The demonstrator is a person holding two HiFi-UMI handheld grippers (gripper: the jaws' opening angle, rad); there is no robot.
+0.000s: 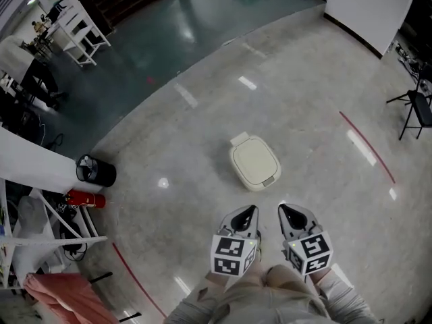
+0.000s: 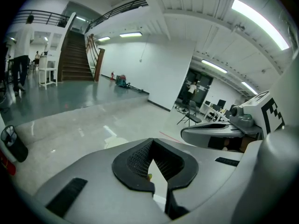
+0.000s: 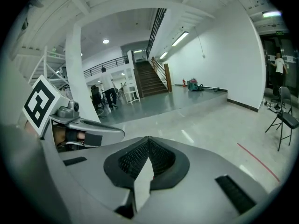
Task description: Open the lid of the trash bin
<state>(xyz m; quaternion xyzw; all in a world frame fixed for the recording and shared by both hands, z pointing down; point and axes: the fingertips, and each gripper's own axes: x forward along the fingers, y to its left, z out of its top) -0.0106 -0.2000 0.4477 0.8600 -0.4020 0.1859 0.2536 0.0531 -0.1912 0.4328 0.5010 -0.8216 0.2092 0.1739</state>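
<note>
A cream trash bin point(image 1: 254, 162) with a rounded square lid stands on the pale floor, lid down, in the head view. Both grippers hover side by side just short of it, nearer to me. My left gripper point(image 1: 250, 211) and right gripper point(image 1: 283, 210) point at the bin, each shut with nothing held. Seen from the left gripper view, the left gripper's point(image 2: 151, 141) jaws meet at the tips, and a pale edge of the bin point(image 2: 113, 142) peeks over them. The right gripper point(image 3: 148, 139) looks the same in its own view, where the bin is hidden.
A black bucket point(image 1: 95, 171) and a red fire extinguisher point(image 1: 85, 198) lie at the left by a white rack point(image 1: 47, 225). A red floor line point(image 1: 368, 147) runs to the right. A folding chair point(image 1: 417, 113) stands far right. A curved step point(image 1: 202, 59) borders the dark floor beyond.
</note>
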